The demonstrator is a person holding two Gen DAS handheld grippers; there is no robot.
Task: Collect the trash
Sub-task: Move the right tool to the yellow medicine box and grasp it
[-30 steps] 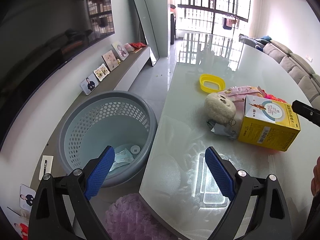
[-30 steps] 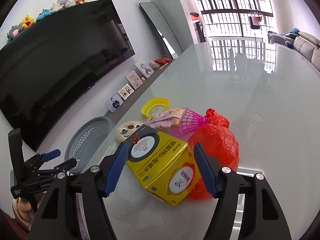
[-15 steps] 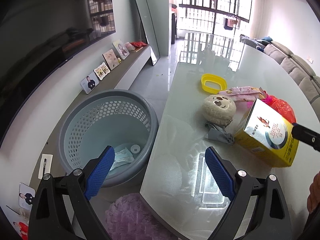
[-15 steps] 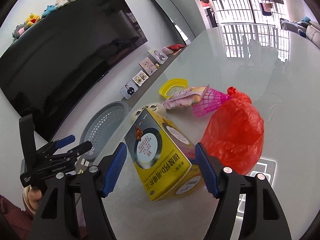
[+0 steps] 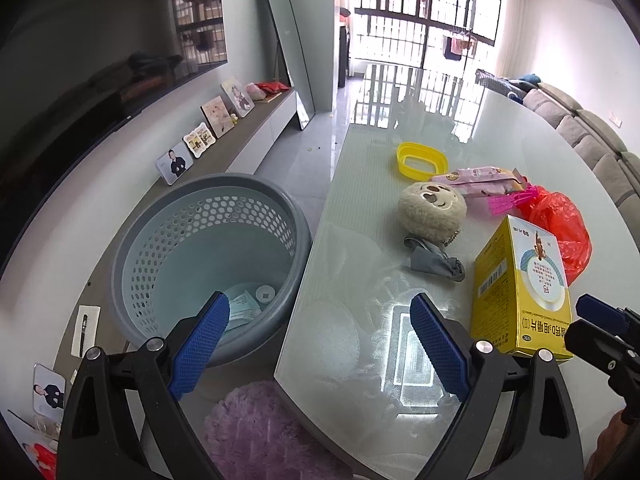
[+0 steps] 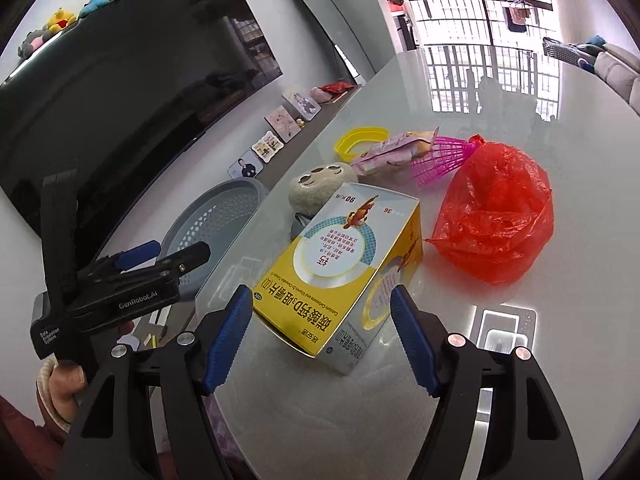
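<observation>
Trash sits bunched toward the worktop's (image 5: 520,152) near half, presumably so each piece is a short carry to the grey basket (image 5: 208,248) on the floor at nine o'clock of it. The right claw (image 6: 322,338) straddles the yellow box (image 6: 344,276) with a gap showing at each pad, so it is released, not gripping; the box stands tipped on one edge. The left claw (image 5: 320,340) hangs released over the worktop's edge, holding nothing. At twelve o'clock of the box lie a plush ball (image 5: 432,212), a red bag (image 6: 496,216) and a yellow ring (image 5: 420,158). Glossy glass mirrors the barred window; a sofa lines the wall at two o'clock.
</observation>
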